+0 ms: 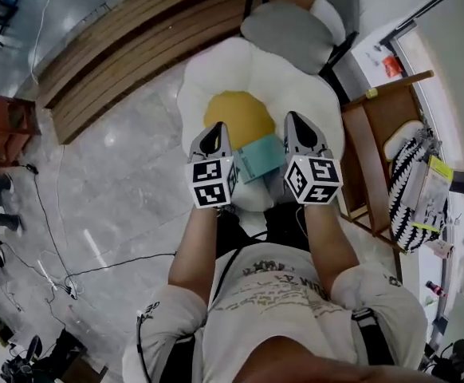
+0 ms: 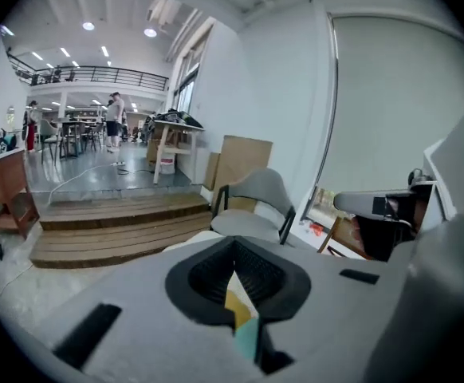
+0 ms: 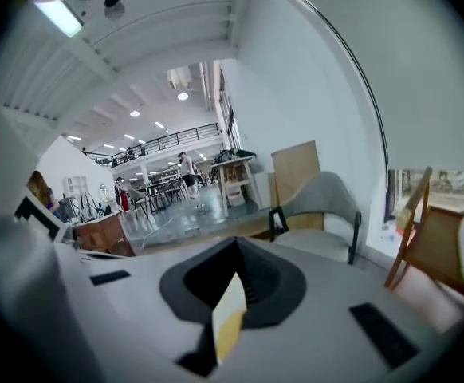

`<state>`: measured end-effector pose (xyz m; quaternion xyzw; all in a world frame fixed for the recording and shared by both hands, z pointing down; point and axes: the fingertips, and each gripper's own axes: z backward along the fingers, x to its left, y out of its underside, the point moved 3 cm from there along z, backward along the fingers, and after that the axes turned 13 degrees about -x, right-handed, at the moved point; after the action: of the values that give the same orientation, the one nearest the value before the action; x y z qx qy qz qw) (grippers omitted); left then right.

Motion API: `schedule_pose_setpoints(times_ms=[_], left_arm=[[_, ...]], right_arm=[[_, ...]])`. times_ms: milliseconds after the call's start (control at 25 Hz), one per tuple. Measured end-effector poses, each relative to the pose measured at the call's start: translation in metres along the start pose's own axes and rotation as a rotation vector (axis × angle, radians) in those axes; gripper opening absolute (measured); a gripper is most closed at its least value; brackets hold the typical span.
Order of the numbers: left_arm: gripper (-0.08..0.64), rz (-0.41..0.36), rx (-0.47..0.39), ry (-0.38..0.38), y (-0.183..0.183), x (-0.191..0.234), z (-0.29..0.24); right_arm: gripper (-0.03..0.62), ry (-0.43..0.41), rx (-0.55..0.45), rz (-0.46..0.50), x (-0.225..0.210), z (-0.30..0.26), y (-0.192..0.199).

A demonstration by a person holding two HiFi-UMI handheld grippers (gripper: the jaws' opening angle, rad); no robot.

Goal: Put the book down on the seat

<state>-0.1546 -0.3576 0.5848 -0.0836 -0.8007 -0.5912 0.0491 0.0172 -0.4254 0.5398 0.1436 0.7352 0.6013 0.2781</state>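
Head view: the left claw (image 1: 214, 130) and right claw (image 1: 297, 122) are held side by side above a white, egg-shaped seat (image 1: 216, 70) with a yellow yolk (image 1: 240, 114). A teal book (image 1: 257, 159) shows between the two claws, on the seat just beside the yolk, and neither claw grips it. A grey chair (image 1: 292, 26) stands beyond the seat, and wooden steps (image 1: 128, 46) run to the left.

Left gripper view: the left claw (image 2: 234, 250) has its jaws pressed together at the tips, with nothing in them. Through the slit behind the tips show a sliver of yolk and, below it, a sliver of the book (image 2: 248, 337). Ahead are the chair (image 2: 252, 206) and the steps (image 2: 112, 222).

Right gripper view: the right claw (image 3: 233, 246) is likewise closed tip to tip and empty. Its slit shows only white and yellow seat (image 3: 229, 313). The chair (image 3: 320, 206) stands to the right.
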Motion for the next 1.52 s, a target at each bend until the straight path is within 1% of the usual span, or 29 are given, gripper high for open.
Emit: schedule_pose_setpoints(times_ms=[120,200,360,520,600,680,800,880,1040,1240,1360,1520], left_arm=[[0.021,-0.011,-0.054,-0.066,-0.052,0.013,0.022],[0.021,-0.029,-0.083,-0.093,-0.085,0.017,0.038],[0.021,-0.082,-0.122,-0.121,-0.143,0.008,0.067],[0.021,-0.133,-0.176,-0.120,-0.202,-0.002,0.087],[0.021,-0.179,-0.208,-0.124,-0.232,-0.005,0.097],[0.021,-0.213,-0.257,-0.138,-0.264,-0.006,0.106],[0.021,-0.204,-0.324,-0.152,-0.300,-0.003,0.116],[0.021,-0.199,-0.341,-0.157,-0.311,-0.001,0.119],[0.021,-0.197,-0.353,-0.159,-0.317,-0.001,0.118],[0.021,-0.179,-0.395,-0.160,-0.328,0.003,0.118],[0.021,-0.167,-0.390,-0.159,-0.327,0.006,0.118],[0.021,-0.171,-0.382,-0.164,-0.327,0.006,0.115]], right_arm=[[0.026,-0.015,-0.086,0.077,0.020,-0.009,-0.053],[0.026,-0.031,-0.123,0.098,0.032,-0.010,-0.085],[0.026,-0.063,-0.169,0.073,0.047,0.000,-0.144],[0.026,-0.107,-0.256,0.032,0.060,0.004,-0.200],[0.026,-0.112,-0.288,0.034,0.063,0.009,-0.221],[0.026,-0.112,-0.311,0.041,0.063,0.011,-0.238],[0.026,-0.117,-0.327,0.058,0.065,0.008,-0.257],[0.026,-0.133,-0.332,0.077,0.069,0.007,-0.265],[0.026,-0.153,-0.347,0.086,0.075,0.006,-0.275],[0.026,-0.164,-0.349,0.103,0.083,0.003,-0.276],[0.026,-0.172,-0.348,0.117,0.086,0.003,-0.272],[0.026,-0.185,-0.342,0.123,0.085,-0.001,-0.272]])
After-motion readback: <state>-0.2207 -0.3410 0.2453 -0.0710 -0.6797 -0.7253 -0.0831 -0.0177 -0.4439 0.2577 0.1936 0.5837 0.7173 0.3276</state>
